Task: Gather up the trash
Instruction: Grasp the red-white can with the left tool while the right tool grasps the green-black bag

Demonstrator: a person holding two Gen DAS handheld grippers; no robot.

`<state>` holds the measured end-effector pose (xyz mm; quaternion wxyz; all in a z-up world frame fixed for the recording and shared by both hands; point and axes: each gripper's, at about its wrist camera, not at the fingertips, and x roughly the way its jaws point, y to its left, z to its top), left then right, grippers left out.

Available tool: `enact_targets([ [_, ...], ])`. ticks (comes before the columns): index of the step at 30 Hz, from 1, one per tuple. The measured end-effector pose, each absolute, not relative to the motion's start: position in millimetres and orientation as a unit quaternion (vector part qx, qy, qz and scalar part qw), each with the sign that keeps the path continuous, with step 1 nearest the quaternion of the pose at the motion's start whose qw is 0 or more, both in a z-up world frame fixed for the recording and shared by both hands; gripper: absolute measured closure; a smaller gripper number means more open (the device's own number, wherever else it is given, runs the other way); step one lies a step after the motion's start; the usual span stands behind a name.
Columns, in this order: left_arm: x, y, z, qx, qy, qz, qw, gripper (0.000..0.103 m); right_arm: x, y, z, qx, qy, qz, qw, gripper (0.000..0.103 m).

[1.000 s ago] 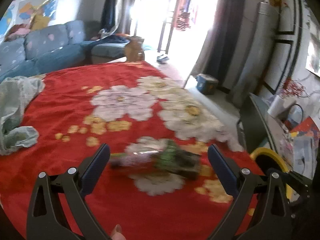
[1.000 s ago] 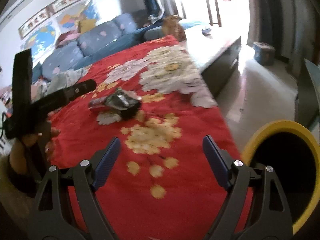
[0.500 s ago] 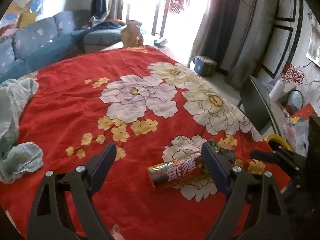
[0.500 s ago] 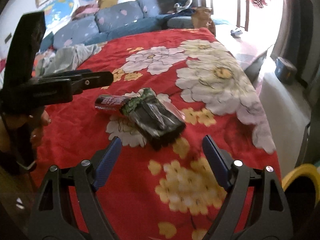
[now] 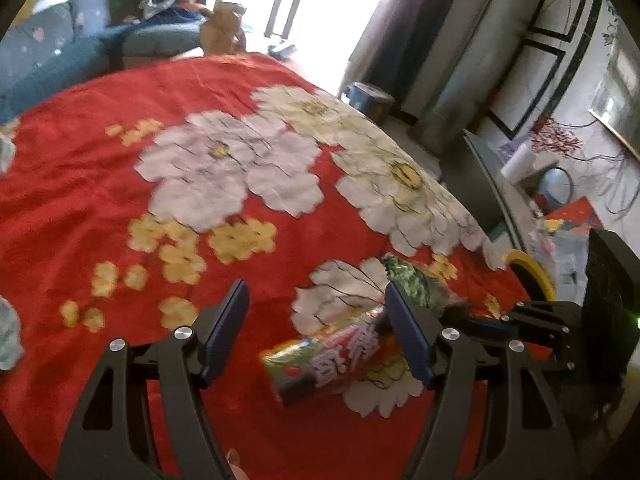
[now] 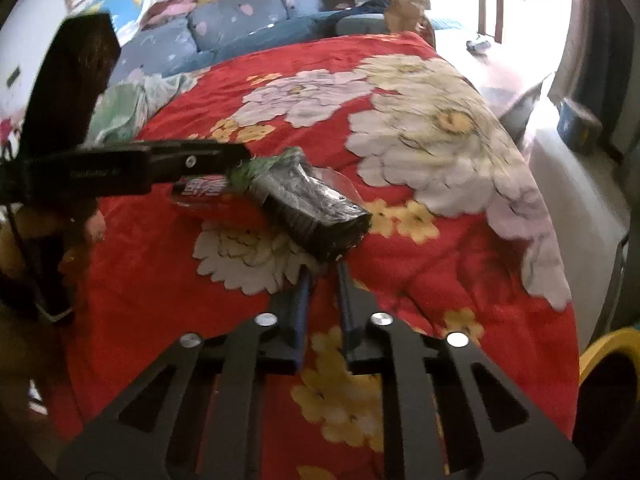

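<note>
Yellow-rimmed bin [image 6: 600, 354] beside bed, dark wrapper [image 6: 316, 208] on bedspread [image 6: 420, 272]

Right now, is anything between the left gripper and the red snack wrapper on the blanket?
Nothing visible: the red snack wrapper already lies between the open left gripper fingers on the red floral blanket; the dark foil bag lies beyond.

We see both grippers, left gripper [image 5: 316, 312] and right gripper [image 6: 323, 280], as black skeletal frames with triangular cutouts, silver screws and blue finger pads [image 5: 224, 330].
</note>
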<state>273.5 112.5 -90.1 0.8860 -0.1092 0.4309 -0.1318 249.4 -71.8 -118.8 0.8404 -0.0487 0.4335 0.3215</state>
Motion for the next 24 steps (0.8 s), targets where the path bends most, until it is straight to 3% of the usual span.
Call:
enact_targets([
  [3, 272, 109, -96, -0.116, 0.437, -0.151, 0.879, 0.038, 249, -84, -120, -0.027, 0.436, 0.312, 0.843, 0.102],
  [8, 265, 108, -102, -0.122, 0.443, -0.158, 0.874, 0.038, 244, -100, -116, -0.007, 0.430, 0.308, 0.849, 0.101],
  [11, 260, 106, -104, -0.120, 0.450, -0.161, 0.870, 0.038, 239, -100, -107, -0.018, 0.410, 0.324, 0.852, 0.067],
  [12, 259, 105, -106, -0.118, 0.454, -0.161, 0.868, 0.038, 237, -99, -105, -0.025, 0.404, 0.325, 0.854, 0.065],
  [20, 238, 99, -111, -0.109, 0.464, -0.174, 0.861, 0.044, 233, -66, -102, -0.143, 0.370, 0.343, 0.852, 0.064],
  [24, 230, 99, -111, -0.108, 0.468, -0.170, 0.860, 0.058, 242, -55, -107, -0.174, 0.368, 0.339, 0.848, 0.064],
])
